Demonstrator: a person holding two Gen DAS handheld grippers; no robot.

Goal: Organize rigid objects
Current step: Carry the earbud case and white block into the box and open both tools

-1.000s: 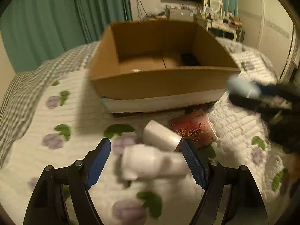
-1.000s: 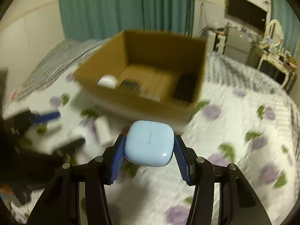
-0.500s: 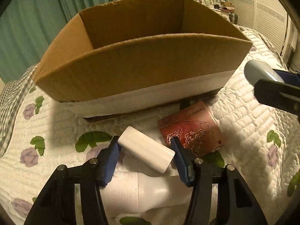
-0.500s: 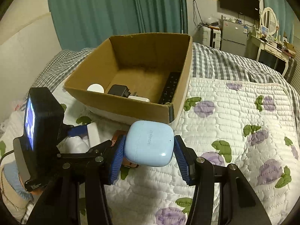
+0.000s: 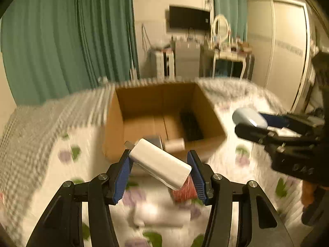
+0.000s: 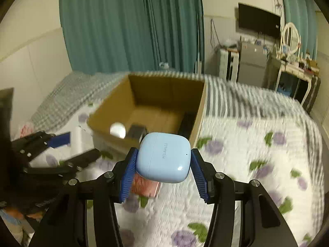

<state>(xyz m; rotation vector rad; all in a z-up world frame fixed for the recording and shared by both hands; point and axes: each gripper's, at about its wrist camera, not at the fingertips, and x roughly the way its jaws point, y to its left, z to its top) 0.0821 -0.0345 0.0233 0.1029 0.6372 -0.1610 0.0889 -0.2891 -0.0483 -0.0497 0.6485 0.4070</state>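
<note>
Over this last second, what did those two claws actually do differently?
The left claw closed on the white block, which lay on the bedspread a second ago, and lifted it toward the cardboard box. The right claw kept its hold on the blue earbud case. The box and the red packet stayed put.

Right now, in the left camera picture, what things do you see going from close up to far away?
Left tongs holding the white block → cardboard box → green curtain and black TV on the far wall.
</note>
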